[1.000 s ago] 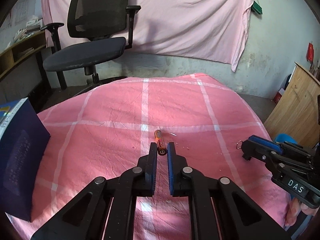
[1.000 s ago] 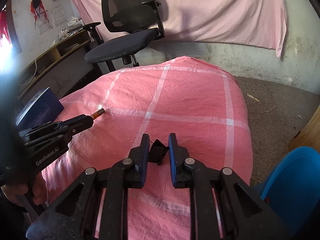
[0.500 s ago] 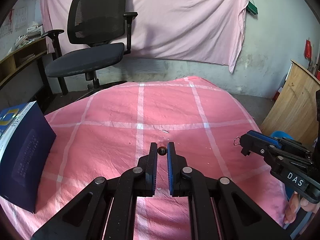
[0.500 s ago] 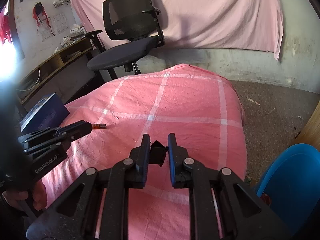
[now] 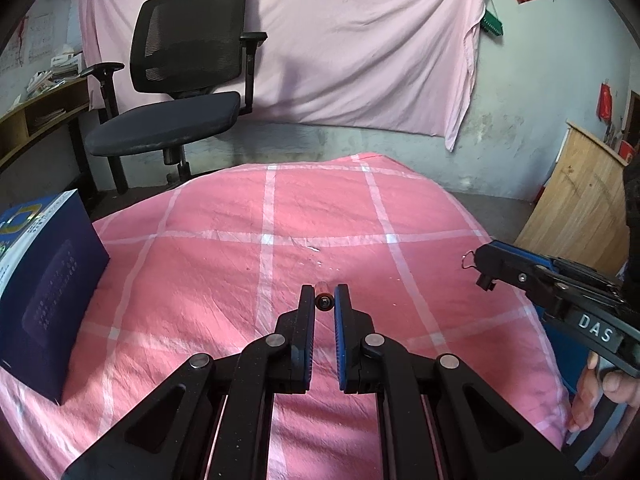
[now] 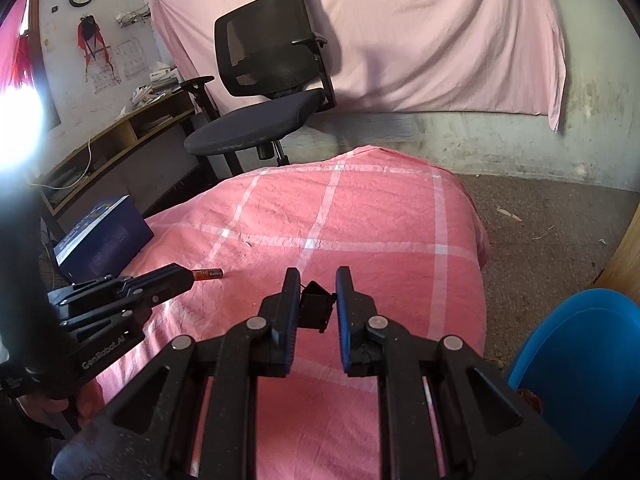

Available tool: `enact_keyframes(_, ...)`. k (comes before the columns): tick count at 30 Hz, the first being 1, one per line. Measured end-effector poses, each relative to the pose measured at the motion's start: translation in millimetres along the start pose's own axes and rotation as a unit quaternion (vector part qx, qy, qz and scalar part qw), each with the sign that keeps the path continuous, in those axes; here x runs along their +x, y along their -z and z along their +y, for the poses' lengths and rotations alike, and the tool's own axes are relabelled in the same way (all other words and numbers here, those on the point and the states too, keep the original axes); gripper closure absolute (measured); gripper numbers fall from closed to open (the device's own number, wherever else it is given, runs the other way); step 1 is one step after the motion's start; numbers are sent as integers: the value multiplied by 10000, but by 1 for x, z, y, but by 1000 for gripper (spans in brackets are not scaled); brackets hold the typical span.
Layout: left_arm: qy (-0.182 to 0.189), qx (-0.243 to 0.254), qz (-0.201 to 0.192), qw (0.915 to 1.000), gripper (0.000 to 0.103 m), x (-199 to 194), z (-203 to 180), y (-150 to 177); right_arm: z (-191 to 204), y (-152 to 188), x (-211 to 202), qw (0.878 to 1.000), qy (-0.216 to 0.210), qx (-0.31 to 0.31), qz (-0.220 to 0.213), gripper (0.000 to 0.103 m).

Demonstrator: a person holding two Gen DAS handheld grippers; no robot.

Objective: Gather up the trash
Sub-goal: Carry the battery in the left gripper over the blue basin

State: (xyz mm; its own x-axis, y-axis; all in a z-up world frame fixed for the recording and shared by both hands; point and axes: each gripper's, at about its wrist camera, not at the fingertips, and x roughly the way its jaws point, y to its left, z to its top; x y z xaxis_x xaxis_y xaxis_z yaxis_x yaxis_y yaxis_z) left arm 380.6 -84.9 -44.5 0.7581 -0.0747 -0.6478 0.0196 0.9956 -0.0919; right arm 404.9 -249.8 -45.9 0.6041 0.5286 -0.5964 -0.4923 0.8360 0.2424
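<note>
My left gripper (image 5: 323, 300) is shut on an orange battery (image 5: 323, 301), seen end-on between its tips above the pink checked cloth (image 5: 224, 240). From the right wrist view the same battery (image 6: 208, 274) pokes out of the left gripper (image 6: 191, 276), lifted off the cloth. My right gripper (image 6: 316, 292) is shut on a black binder clip (image 6: 316, 310), held over the cloth. In the left wrist view the right gripper (image 5: 482, 268) shows at the right edge with the clip's wire loop (image 5: 467, 260) sticking out.
A dark blue box (image 5: 36, 292) stands on the cloth's left side. A blue bin (image 6: 576, 356) sits low at the right beside a wooden board (image 5: 580, 204). A black office chair (image 5: 176, 92) and a desk (image 6: 116, 148) stand behind.
The battery has come up off the cloth in the left gripper and turned end-on to its camera. Both grippers have risen and drawn back a little; the clip stays held.
</note>
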Motion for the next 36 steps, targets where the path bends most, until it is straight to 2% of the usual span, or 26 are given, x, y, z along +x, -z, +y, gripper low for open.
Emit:
enact_keyframes(11, 15, 19, -323, 9995, 96, -22, -9, -4, 4, 0, -12, 9996, 121, -32, -259, 72)
enact_keyframes(24, 75, 235, -880, 9958, 96, -59, -33, -16, 6, -4, -55, 9952, 332, -67, -921, 72)
enact_keyframes(30, 200, 355, -1196, 9920, 96, -79, -57, -25, -3, -2, -88, 9892, 490, 18, -1382, 72)
enact_keyframes(36, 338, 577, -1594, 9849, 96, -105, -91, -36, -16, 2, -132, 9758, 691, 186, -2065, 72)
